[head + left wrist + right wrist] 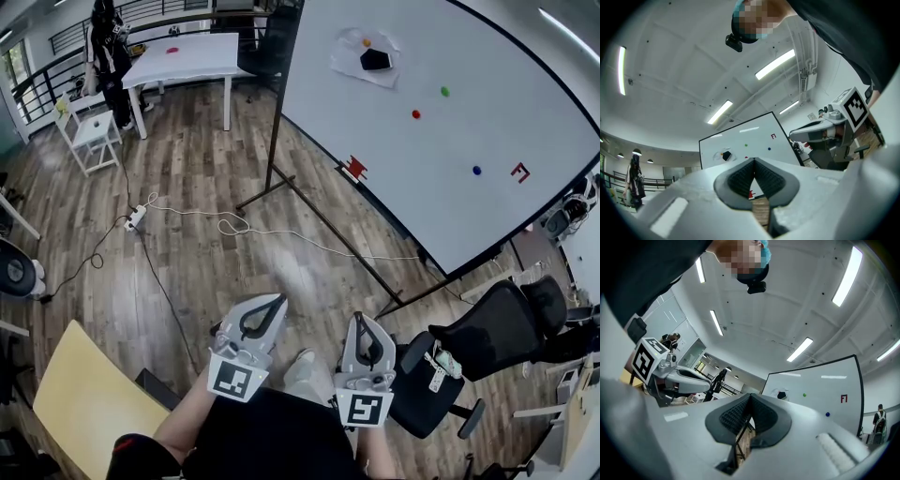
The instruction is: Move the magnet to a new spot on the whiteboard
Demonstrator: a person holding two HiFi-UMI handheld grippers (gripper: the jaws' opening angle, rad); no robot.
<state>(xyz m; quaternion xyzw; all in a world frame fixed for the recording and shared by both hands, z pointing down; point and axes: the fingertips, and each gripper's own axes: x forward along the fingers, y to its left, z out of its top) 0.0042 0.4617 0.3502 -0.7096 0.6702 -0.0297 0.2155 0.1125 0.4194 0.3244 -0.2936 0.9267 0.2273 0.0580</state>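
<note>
The whiteboard (487, 84) stands on a frame at the upper right. On it sit small round magnets: orange (367, 42), green (444, 91), red (415, 114) and blue (476, 171). A black eraser (375, 60) and a red letter mark (519, 172) are on it too. My left gripper (272, 302) and right gripper (361, 321) are held low in front of me, well short of the board, both shut with nothing between the pads. In the left gripper view the shut gripper (753, 161) points at the whiteboard (736, 140). In the right gripper view the shut gripper (750, 397) has the whiteboard (820, 385) to its right.
A black office chair (487, 328) stands right of me near the board's foot. Cables and a power strip (136, 217) lie on the wooden floor. A white table (187, 56), a white chair (89, 131) and a person (108, 47) are at the back left. A yellow panel (80, 398) lies near left.
</note>
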